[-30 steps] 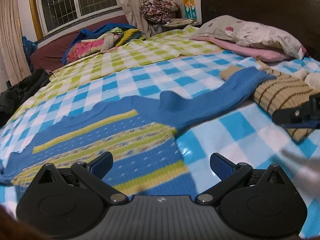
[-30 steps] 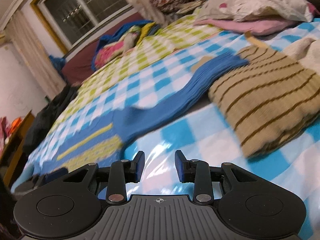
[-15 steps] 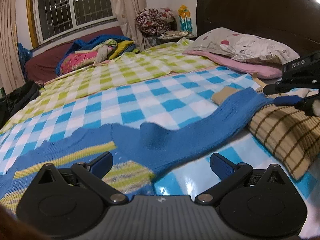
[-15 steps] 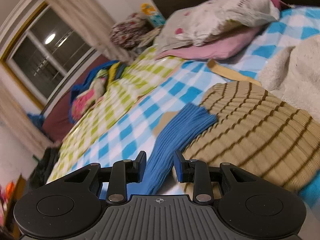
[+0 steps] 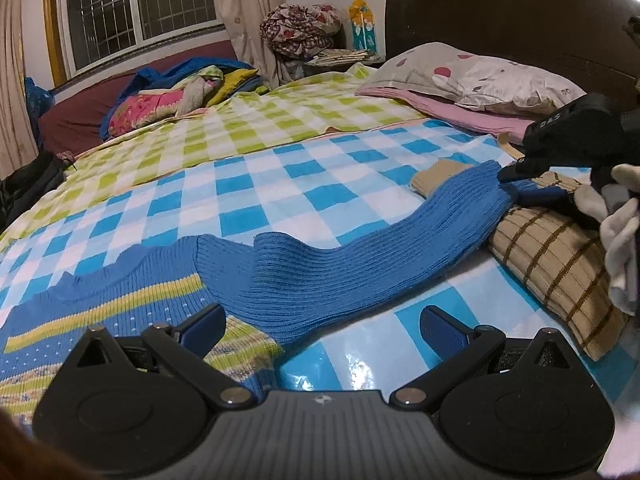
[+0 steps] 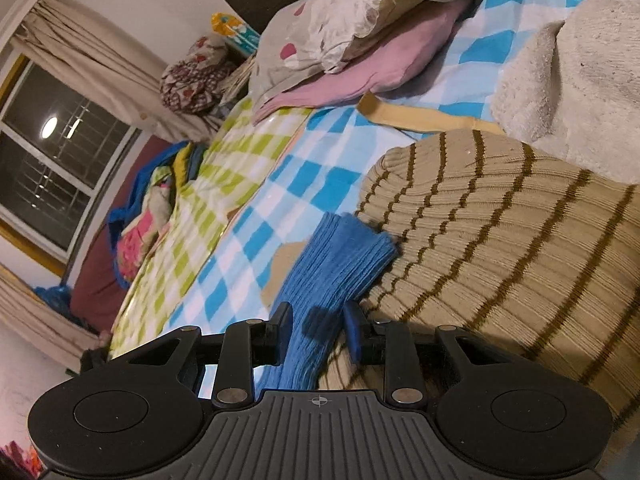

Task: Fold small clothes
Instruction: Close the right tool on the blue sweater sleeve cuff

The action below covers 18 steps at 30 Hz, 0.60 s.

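A small blue ribbed knit sweater with yellow and green stripes (image 5: 132, 312) lay flat on the glossy blue-and-white checked bed cover (image 5: 304, 184), its plain blue sleeve (image 5: 360, 256) stretched out to the right so that the cuff rested on a folded tan knit sweater with thin brown stripes (image 6: 500, 248). The left gripper (image 5: 322, 326) hovered over the striped body near the armpit, its blue-padded fingers spread wide and holding nothing. The right gripper (image 6: 318, 330) straddled the sleeve just behind the cuff, with its fingers (image 6: 285, 318) narrowly parted on either side of the fabric; whether they pinched it I could not tell. A spotted white pillow (image 5: 480, 76) lay against the dark wooden headboard (image 5: 500, 8).
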{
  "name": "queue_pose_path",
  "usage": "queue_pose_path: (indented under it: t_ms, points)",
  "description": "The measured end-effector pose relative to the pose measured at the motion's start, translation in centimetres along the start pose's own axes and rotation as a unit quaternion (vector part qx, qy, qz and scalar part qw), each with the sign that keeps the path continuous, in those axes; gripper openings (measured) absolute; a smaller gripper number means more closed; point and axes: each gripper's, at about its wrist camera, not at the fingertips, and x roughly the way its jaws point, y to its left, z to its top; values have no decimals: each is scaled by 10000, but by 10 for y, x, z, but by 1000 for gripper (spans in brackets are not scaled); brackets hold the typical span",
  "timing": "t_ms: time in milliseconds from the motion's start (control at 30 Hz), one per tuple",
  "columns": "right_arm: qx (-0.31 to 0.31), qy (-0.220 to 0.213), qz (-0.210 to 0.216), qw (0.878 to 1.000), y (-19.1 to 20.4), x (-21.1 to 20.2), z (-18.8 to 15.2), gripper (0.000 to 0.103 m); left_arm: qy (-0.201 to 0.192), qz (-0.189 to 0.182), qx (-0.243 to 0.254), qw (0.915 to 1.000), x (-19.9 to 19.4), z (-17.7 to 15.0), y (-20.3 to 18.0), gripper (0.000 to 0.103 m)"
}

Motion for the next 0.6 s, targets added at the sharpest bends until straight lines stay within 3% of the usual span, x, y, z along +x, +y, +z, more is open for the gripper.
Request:
queue_pose_path:
  t_ms: [233,500,600]
  points:
    - [-293,-306,-376,9984,6,-9,-3,29,-73,-69,-26,9999,-4,-2,1,103]
    - [-236,-314,-508,9979,8,16,0,29,-9,-154,-69,9999,-6,-5,1,103]
    - [-198,-260,-316,9990,6,15,4,9,39,-117,32,9999,-8,-9,-2,103]
